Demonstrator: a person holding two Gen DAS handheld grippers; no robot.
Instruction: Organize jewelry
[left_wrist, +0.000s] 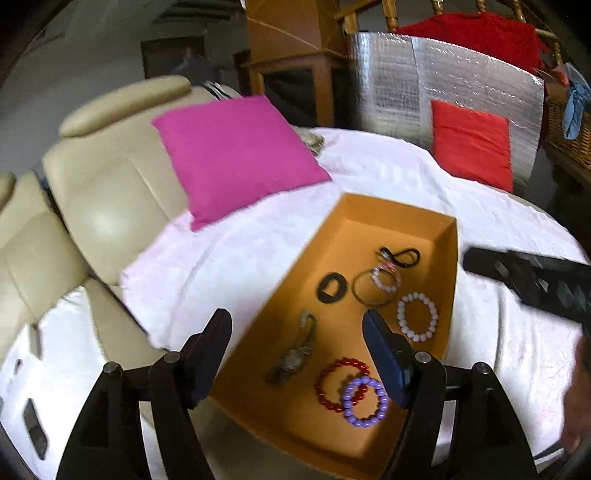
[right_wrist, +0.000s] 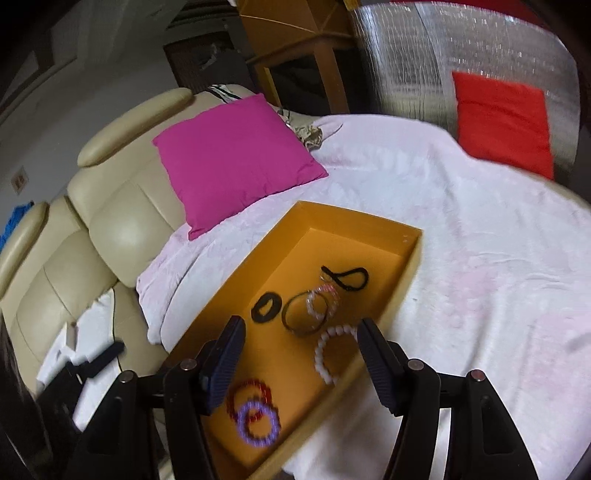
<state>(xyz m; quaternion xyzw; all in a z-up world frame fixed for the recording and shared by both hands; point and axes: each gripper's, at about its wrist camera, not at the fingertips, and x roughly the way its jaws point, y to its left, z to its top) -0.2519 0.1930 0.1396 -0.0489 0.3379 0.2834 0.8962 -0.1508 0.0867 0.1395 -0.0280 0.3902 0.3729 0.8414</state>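
Observation:
An open orange box (left_wrist: 399, 208) lies on a white blanket and holds the jewelry. In it are a metal watch (left_wrist: 295, 350), a red bead bracelet (left_wrist: 341, 382) overlapped by a purple one (left_wrist: 365, 402), a white bead bracelet (left_wrist: 417, 315), a thin bangle (left_wrist: 373, 291), a black cord (left_wrist: 400, 256) and a black ring-shaped piece (left_wrist: 331, 288). My left gripper (left_wrist: 295, 317) hovers open above the box's near left side, holding nothing. My right gripper (right_wrist: 301, 325) is open and empty above the white bracelet (right_wrist: 332, 354). Its left finger hides the watch.
A pink cushion (left_wrist: 236, 155) leans on a cream leather sofa (left_wrist: 110, 192) left of the box. A red cushion (left_wrist: 472, 144) rests against a silver foil panel (left_wrist: 443, 81) at the back right. The white blanket (right_wrist: 480, 240) spreads wide to the right of the box.

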